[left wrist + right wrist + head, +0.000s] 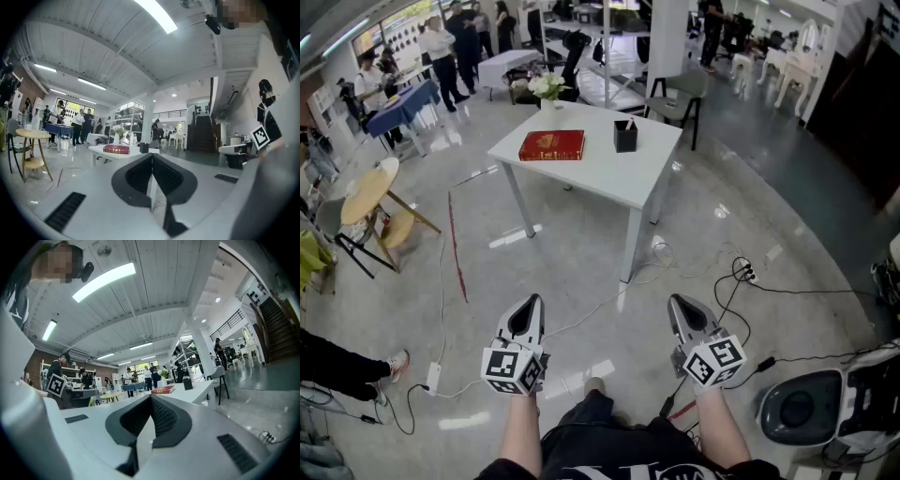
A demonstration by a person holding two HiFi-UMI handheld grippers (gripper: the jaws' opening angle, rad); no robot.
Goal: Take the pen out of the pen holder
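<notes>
A black pen holder (625,136) stands on the far right part of a white table (609,173), with a pen (630,123) sticking out of its top. Both grippers are low in the head view, over the floor and well short of the table. My left gripper (529,302) and my right gripper (679,301) point level towards the table, each with its jaws together and nothing between them. In the left gripper view the pen holder (144,147) shows small just above the shut left gripper (151,157). In the right gripper view the pen holder (187,383) sits far beyond the shut right gripper (151,398).
A red book (551,144) and a vase of white flowers (547,89) share the table. A grey chair (679,97) stands behind it. A round wooden table (370,192) is at left, cables (739,274) cross the floor, and a white machine (825,403) sits at lower right. People stand far back left.
</notes>
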